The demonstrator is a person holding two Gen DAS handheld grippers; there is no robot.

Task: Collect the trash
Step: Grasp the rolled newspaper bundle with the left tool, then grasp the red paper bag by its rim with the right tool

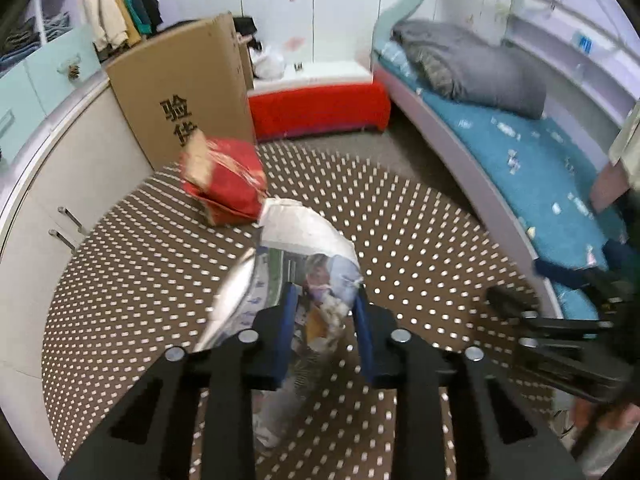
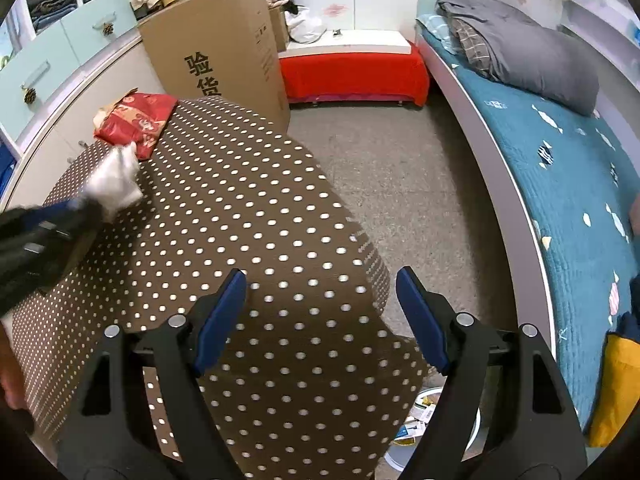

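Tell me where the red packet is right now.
The red packet lies on the dotted tablecloth's far left, before the cardboard box, beyond the crumpled wrapper.

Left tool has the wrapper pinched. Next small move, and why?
Probably lift the crumpled wrapper clear of the polka-dot tablecloth and carry it toward the bin on the floor beside the table. The left tool already clamps it; the right tool hangs open, empty.

A crumpled wrapper (image 1: 308, 240) lies on the table (image 1: 420, 248), a carton (image 1: 226, 178) just behind it.
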